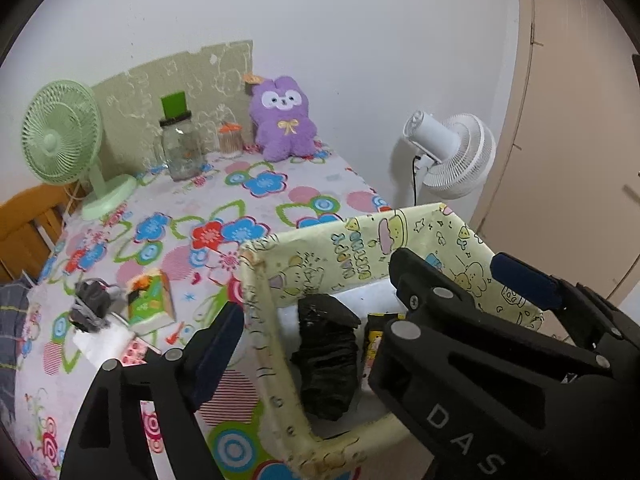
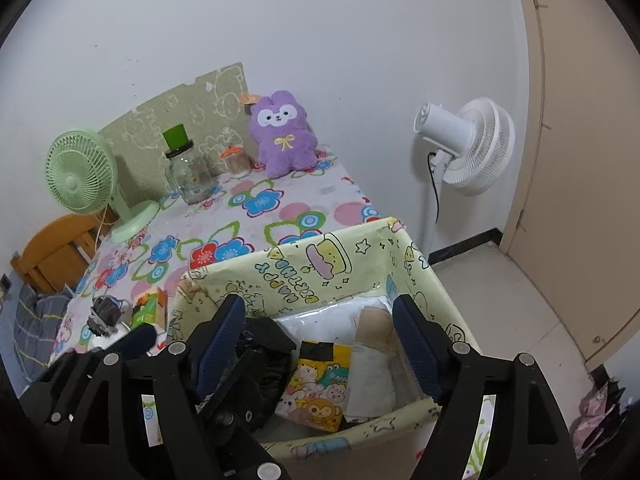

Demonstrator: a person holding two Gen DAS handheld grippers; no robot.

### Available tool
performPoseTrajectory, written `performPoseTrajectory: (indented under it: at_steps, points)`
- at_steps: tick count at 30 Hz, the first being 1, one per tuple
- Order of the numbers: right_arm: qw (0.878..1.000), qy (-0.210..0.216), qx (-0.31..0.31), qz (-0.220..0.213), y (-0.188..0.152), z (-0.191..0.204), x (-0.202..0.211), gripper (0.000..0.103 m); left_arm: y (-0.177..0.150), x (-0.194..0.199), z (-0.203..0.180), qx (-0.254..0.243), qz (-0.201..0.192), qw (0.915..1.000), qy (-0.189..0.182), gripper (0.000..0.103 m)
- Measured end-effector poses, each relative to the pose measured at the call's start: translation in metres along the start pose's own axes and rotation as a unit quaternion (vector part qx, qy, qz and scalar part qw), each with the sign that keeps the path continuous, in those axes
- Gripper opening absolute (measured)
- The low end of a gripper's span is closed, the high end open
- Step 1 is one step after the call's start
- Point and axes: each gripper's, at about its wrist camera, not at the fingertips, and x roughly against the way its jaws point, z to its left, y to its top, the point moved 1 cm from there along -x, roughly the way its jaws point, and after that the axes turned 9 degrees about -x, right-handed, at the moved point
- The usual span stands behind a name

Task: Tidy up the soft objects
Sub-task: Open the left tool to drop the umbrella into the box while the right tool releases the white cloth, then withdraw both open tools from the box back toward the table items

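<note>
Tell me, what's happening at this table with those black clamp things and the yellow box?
A person holds a two-finger gripper in each hand and is tidying soft things into the yellow cartoon-print box. Both the left gripper and the right gripper hang open over it, holding nothing. Inside lie a black bundle, a cartoon-animal pack and a white bundle. A purple plush sits at the table's far edge.

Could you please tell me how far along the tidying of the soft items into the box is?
Done: black bundle, cartoon packet and white cloth lie in the yellow box. In hand: nothing; left gripper and right gripper are open. Left: purple plush.
</note>
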Motion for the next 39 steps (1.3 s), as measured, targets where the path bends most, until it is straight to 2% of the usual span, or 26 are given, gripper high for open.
performPoseTrajectory:
  at_steps: [9, 15, 24, 39]
  points:
    - [1.0, -0.001, 0.02, -0.017, -0.005, 0.018, 0.025, 0.084, -0.008, 0.029, 0.013, 0.003, -0.022, 0.9997, 0.012, 0.092]
    - [0.999, 0.008, 0.029, -0.03, -0.011, 0.035, 0.043, 0.094, -0.014, 0.048, 0.022, -0.001, -0.032, 0.9993, 0.02, 0.096]
    - [0.997, 0.023, 0.052, -0.043, -0.021, 0.062, 0.064, 0.1, -0.025, 0.074, 0.044, 0.011, -0.047, 0.9983, 0.033, 0.099]
    - [0.995, 0.053, 0.074, -0.051, -0.038, 0.107, 0.085, 0.102, -0.043, 0.105, 0.082, 0.027, -0.069, 0.9958, 0.053, 0.1]
